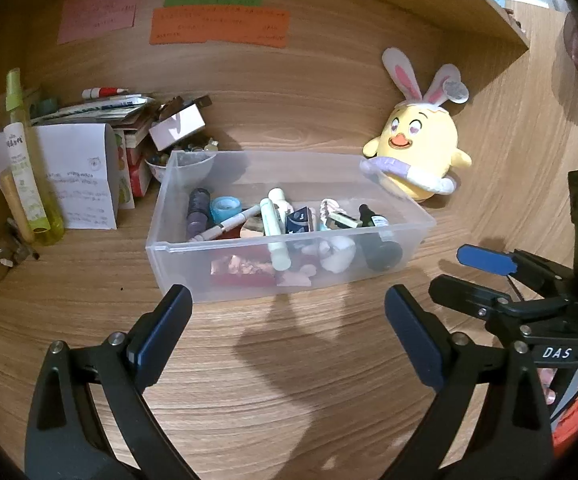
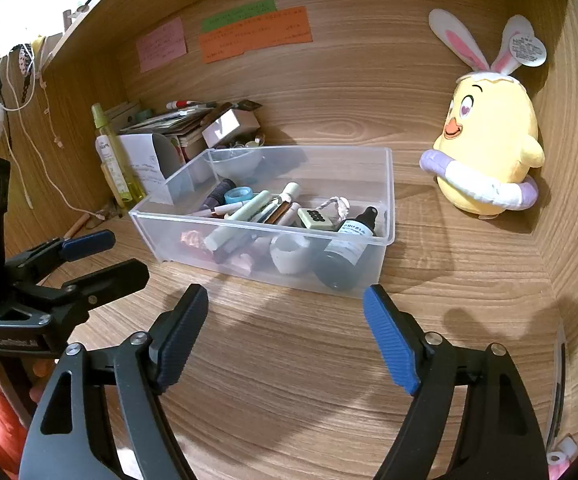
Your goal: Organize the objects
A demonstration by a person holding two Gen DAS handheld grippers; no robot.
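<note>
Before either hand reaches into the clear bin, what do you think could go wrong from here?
1. The bin is crowded: small items overlap, so open tongs going for one may nudge or pinch a neighbour, such as the dark bottle beside the white cup.
2. The bin looks light; catching its wall could slide it toward the plush chick or the pile at its left.
3. The left tongs sit close by, so both reaching together may collide.

Warm dim light, soft shadows, fisheye vignetting
</note>
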